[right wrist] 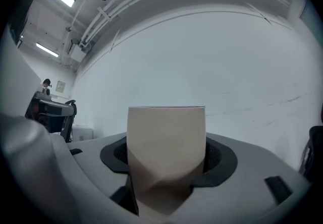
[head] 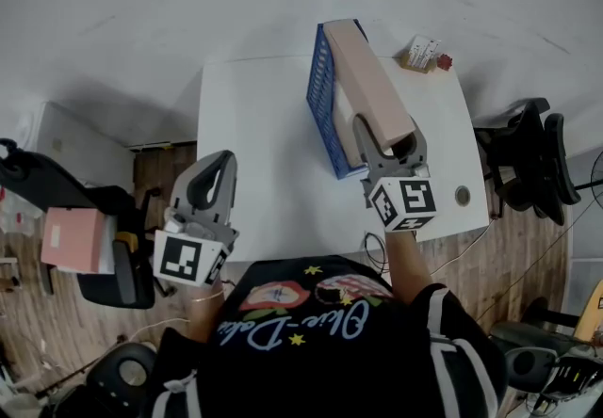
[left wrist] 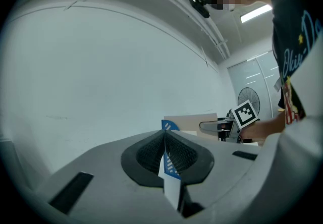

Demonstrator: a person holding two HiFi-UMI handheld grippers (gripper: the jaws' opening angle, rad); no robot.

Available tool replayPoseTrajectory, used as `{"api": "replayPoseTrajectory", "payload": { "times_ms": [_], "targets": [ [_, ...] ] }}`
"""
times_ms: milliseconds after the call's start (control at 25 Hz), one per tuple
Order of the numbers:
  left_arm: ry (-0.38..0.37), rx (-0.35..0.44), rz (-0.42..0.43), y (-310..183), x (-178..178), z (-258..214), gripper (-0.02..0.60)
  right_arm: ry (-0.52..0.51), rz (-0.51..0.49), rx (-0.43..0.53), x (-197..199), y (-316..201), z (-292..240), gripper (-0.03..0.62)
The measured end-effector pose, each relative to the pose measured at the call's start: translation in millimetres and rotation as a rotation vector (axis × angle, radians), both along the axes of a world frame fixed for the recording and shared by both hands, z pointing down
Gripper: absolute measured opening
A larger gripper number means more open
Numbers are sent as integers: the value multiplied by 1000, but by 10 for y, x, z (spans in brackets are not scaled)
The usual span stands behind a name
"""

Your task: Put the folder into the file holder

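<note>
A: Right gripper, state?

B: Clamped on the near end of the pinkish-beige cardboard folder. In the right gripper view the folder's end fills the gap between the two dark pads.

A: Where is the folder relative to the blue mesh file holder?

B: It runs lengthwise along the holder's right side. Its far end is at the holder's far end, and its near end sticks out past the holder's near corner, where the jaws grip it. I cannot tell whether its lower edge is inside the holder.

A: Left gripper?

B: Jaws together with nothing between them. It sits well to the left of the holder, over the near left corner of the white table.

A: Edges and open room?

B: Bare tabletop lies left of the holder. To its right is a narrower strip of table with a small round object near the near edge. A small printed packet lies beyond the holder's far right. Black office chairs stand off the table's edge, right of the holder.
</note>
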State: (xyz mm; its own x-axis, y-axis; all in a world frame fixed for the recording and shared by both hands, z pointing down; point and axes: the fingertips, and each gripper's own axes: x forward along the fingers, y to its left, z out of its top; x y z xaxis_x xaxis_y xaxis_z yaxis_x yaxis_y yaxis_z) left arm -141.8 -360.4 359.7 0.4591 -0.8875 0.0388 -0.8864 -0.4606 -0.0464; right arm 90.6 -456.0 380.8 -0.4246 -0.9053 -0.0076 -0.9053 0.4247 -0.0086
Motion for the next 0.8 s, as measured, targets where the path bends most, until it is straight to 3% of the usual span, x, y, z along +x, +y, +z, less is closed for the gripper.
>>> {"api": "replayPoseTrajectory", "payload": {
  "times_ms": [360,800],
  "targets": [
    [-2,-7,14,159,47,40,5,-7,-13,-17,31,128,-93,272],
    [40,-44,130,172,404,96,5,-30,32,51,310,609,-424,271]
  ]
}}
